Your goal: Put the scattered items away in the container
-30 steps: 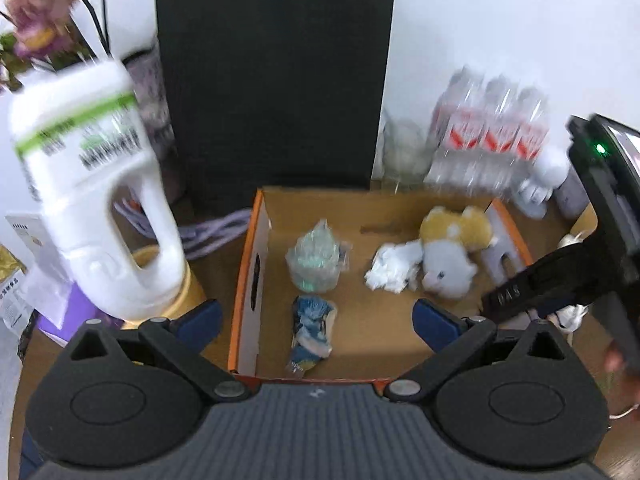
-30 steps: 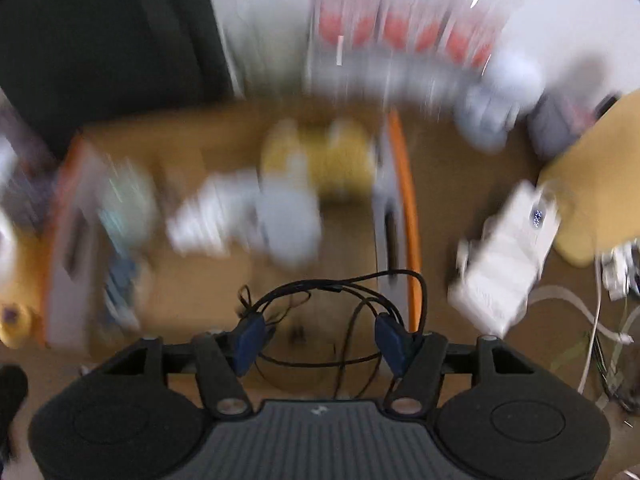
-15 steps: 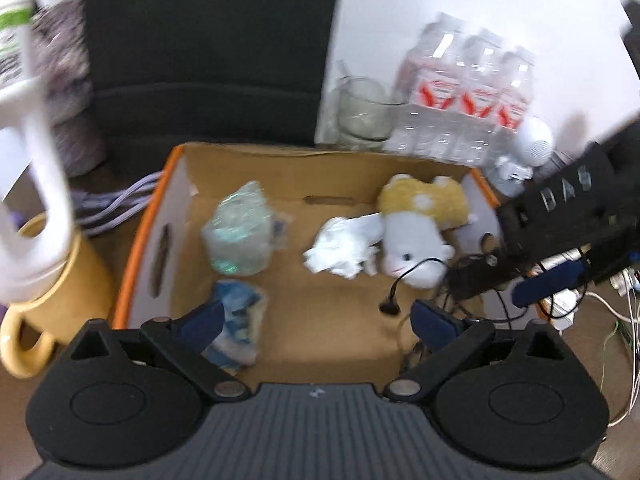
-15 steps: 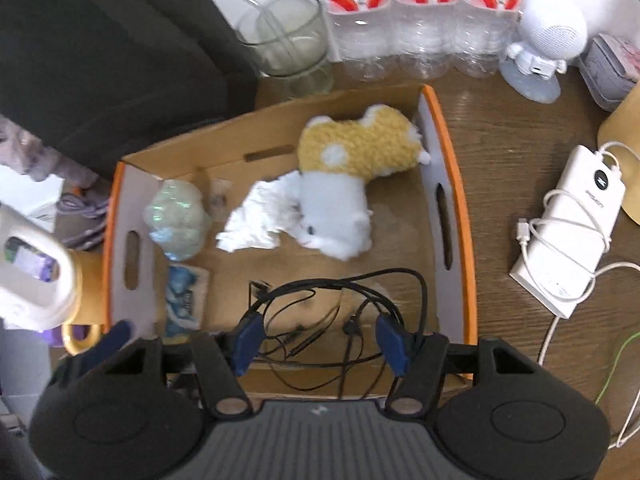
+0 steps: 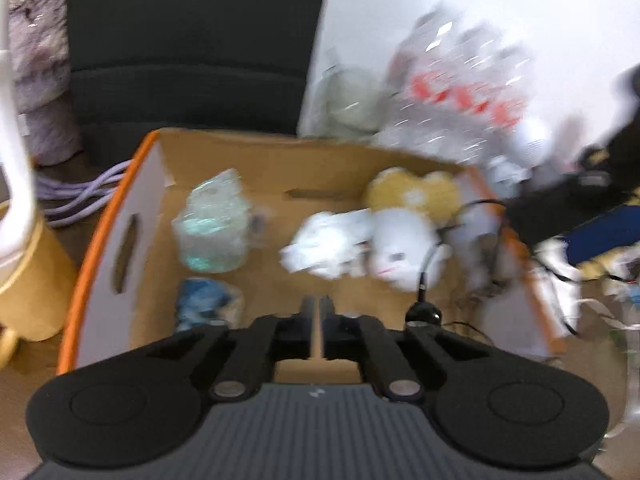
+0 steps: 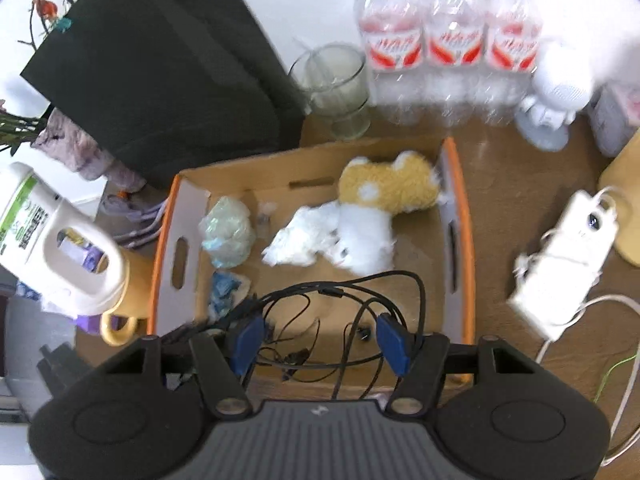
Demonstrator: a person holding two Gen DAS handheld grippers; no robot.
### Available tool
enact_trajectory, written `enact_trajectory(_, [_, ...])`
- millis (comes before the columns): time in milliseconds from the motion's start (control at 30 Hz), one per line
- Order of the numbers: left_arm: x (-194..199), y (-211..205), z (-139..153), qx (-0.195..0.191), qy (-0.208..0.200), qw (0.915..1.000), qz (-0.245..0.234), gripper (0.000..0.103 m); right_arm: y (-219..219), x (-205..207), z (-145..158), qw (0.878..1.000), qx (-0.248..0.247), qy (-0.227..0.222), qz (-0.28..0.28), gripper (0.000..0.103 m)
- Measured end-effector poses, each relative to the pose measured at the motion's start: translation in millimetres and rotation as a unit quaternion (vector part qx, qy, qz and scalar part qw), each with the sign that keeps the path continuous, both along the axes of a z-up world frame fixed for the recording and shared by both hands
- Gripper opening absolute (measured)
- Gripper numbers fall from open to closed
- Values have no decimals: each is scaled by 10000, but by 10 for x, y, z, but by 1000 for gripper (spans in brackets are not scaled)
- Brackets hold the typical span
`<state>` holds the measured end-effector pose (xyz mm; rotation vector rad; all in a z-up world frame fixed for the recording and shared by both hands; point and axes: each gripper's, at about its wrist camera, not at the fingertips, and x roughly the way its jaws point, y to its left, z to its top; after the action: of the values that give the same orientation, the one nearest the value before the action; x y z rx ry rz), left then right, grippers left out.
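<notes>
Detergent, a white plastic jug with a green label [image 6: 48, 236], is sitting far left on the wooden desk [image 6: 516, 184]. Next over, the orange-rimmed cardboard box [image 6: 160, 256] is holding a crumpled clear plastic wad [image 6: 228, 232], white tissue [image 6: 300, 236] and a yellow-and-white plush toy [image 6: 376, 208]. Left gripper [image 5: 318, 312] jaws are closing on nothing. Right gripper [image 6: 320, 336] is hanging over the box, jaws parted with the tangled black cable [image 6: 344, 308] looping between them; can't tell if they're gripping it.
</notes>
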<state>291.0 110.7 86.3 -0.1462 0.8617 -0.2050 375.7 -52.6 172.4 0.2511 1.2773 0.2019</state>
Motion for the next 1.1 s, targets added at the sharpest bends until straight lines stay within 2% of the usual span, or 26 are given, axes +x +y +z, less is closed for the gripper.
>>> enact_trajectory(33, [-49,18,39,-196,-165,9996,-108,46,-27,6,-4,10000,-33,-22,-41,62])
enact_trajectory(67, [-110,26,103,-351,-396,9984,-186,89,-55,24,-23,9999,-10,-19,-119,62])
enact_trajectory(100, [-162,25,143,-397,-620,9971,-199,98,-92,43,-58,9997,57,9,-224,62])
enact_trajectory(133, [-218,7,196,-400,-884,9949,-263,96,-117,56,-97,9994,112,48,-317,62])
enact_trajectory(167, [-222,-24,227,-384,-913,9943,-382,95,-132,62,-134,9991,181,61,-389,62])
enact_trajectory(200, [-206,-46,244,-418,-856,9943,-477,94,-136,65,-165,9989,233,57,-412,64])
enact_trajectory(233, [-188,-53,250,-518,-808,9940,-519,93,-126,62,-188,9987,262,50,-423,75])
enact_trajectory(267, [-170,-55,258,-660,-774,9936,-493,91,-119,59,-206,9986,298,53,-439,79])
enact_trajectory(333, [-138,-45,260,-956,-722,9916,-493,88,-100,54,-214,9985,330,-23,-447,81])
enact_trajectory(433, [-58,-68,209,-1221,-545,9906,-302,73,-73,50,-213,9983,374,-63,-442,82])
enact_trajectory(467, [-23,-82,179,-1251,-472,9906,-272,59,-67,51,-218,9983,400,-53,-430,82])
enact_trajectory(500, [2,-103,151,-1226,-424,9913,-243,36,-62,56,-225,9982,426,-37,-414,82])
enact_trajectory(533, [37,-136,120,-1133,-335,9928,-196,25,-56,54,-230,9981,467,-29,-398,82])
enact_trajectory(600, [133,-192,34,-903,-92,9958,-123,15,-48,44,-223,9981,482,-43,-372,82])
enact_trajectory(700, [204,-236,-49,-421,-14,9990,131,14,-93,29,-170,9984,417,-110,-369,82])
enact_trajectory(733, [218,-229,-56,-288,20,9994,189,14,-119,15,-141,9984,403,-147,-364,82])
enact_trajectory(767, [221,-222,-37,-187,13,9996,205,21,-146,-9,-95,9987,315,-228,-344,83])
enact_trajectory(800, [220,-206,-3,-154,-17,9997,199,50,-165,-28,-60,9988,186,-305,-327,87])
enact_trajectory(833, [207,-166,64,-167,-32,9997,156,74,-180,-47,-22,9988,-24,-392,-305,89])
enact_trajectory(867, [195,-115,152,-153,-35,9998,99,102,-193,-61,6,9982,-236,-461,-307,89])
enact_trajectory(967, [119,-21,408,-67,-319,9994,-91,103,-254,-92,17,9969,-492,-507,-347,92])
enact_trajectory(1033, [107,27,550,87,-356,9993,-63,103,-271,-105,-21,9968,-517,-470,-377,93])
enact_trajectory(1100, [95,92,684,343,-324,9989,-34,103,-264,-152,-25,9967,-445,-555,-385,100])
